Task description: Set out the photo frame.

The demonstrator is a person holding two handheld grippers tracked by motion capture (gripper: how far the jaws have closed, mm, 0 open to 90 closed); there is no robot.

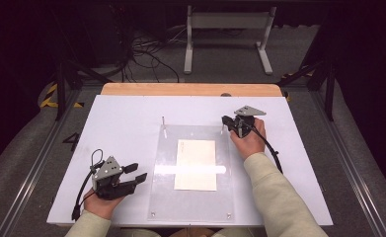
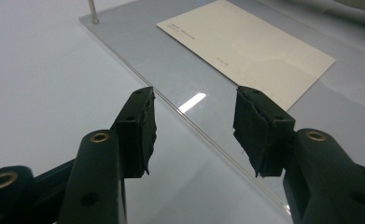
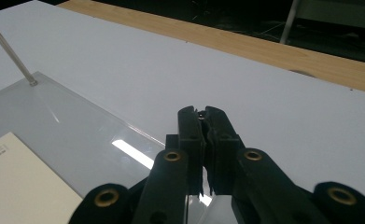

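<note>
At the clear plate's [image 1: 193, 197] far right corner, the right gripper's [image 3: 205, 114] jaws press together, hiding any pin; left gripper's [image 2: 194, 133] jaws apart.

Cream card [image 1: 195, 164]; clear plate [image 1: 163, 197]; white table [image 1: 121, 123]

We can read no text anywhere. The cream card [image 2: 245, 46] on the clear plate [image 2: 138, 42] carries a few faint printed lines near its corner and edges, but they are too small and blurred for us to make out.
</note>
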